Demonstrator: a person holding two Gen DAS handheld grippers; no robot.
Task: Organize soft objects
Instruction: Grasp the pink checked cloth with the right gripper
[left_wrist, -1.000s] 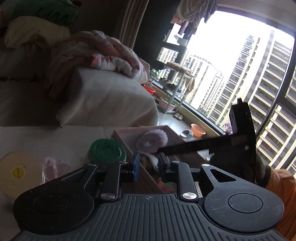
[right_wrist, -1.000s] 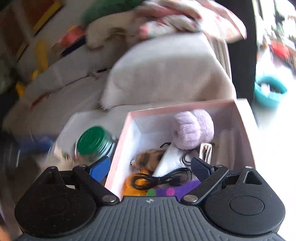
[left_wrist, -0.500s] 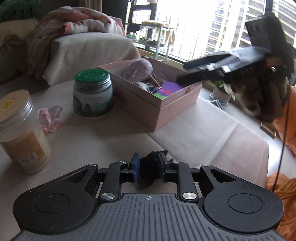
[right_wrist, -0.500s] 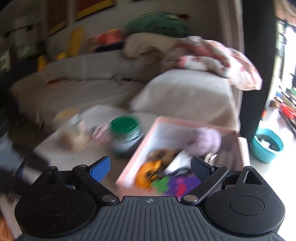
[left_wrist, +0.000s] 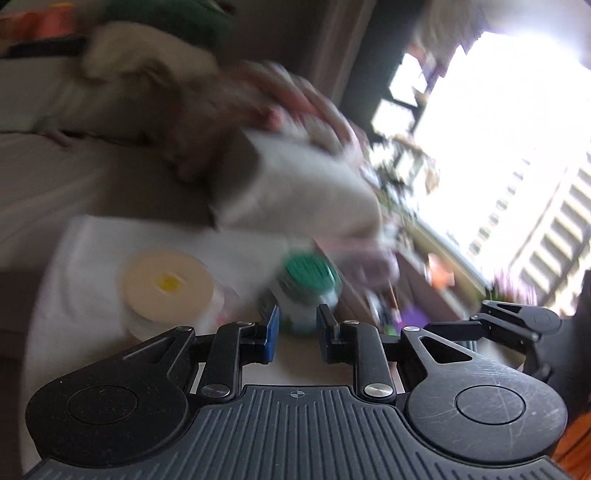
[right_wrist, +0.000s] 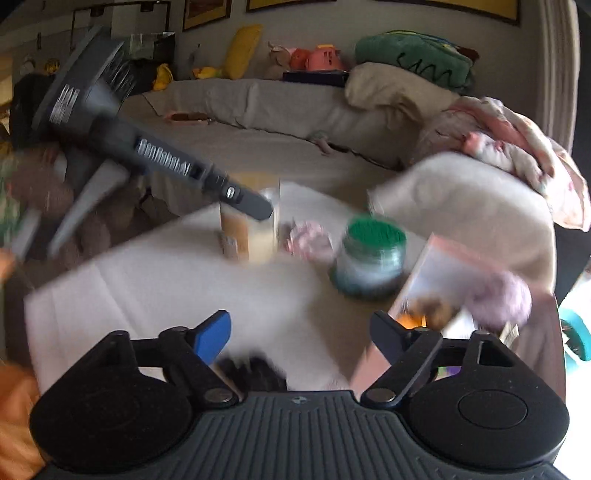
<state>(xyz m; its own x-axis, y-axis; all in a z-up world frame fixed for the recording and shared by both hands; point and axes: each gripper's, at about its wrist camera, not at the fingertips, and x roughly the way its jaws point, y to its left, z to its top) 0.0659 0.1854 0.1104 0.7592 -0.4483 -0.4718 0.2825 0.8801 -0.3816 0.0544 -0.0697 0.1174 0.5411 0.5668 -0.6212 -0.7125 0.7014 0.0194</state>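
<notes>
Right wrist view: the right gripper (right_wrist: 299, 332) has its fingers spread wide and empty, directly above a small dark soft object (right_wrist: 255, 371) lying on the desk (right_wrist: 177, 280), blurred, probably cloth. The pink box (right_wrist: 436, 280) sits just right of these fingers. The left gripper (left_wrist: 297, 332) shows a narrow empty gap, aimed at the green-lidded jar (left_wrist: 308, 286).

A green-lidded jar (right_wrist: 367, 254) is sitting on the table (right_wrist: 184, 280), blurry in both my views, and a taller jar with a cream lid (left_wrist: 168, 284) is standing near it. Behind them the grey sofa (right_wrist: 280, 107) is carrying a green cushion (right_wrist: 413, 55) and a pink floral blanket (right_wrist: 517, 147). Apartment towers (left_wrist: 546, 192) are glaring through the window.
</notes>
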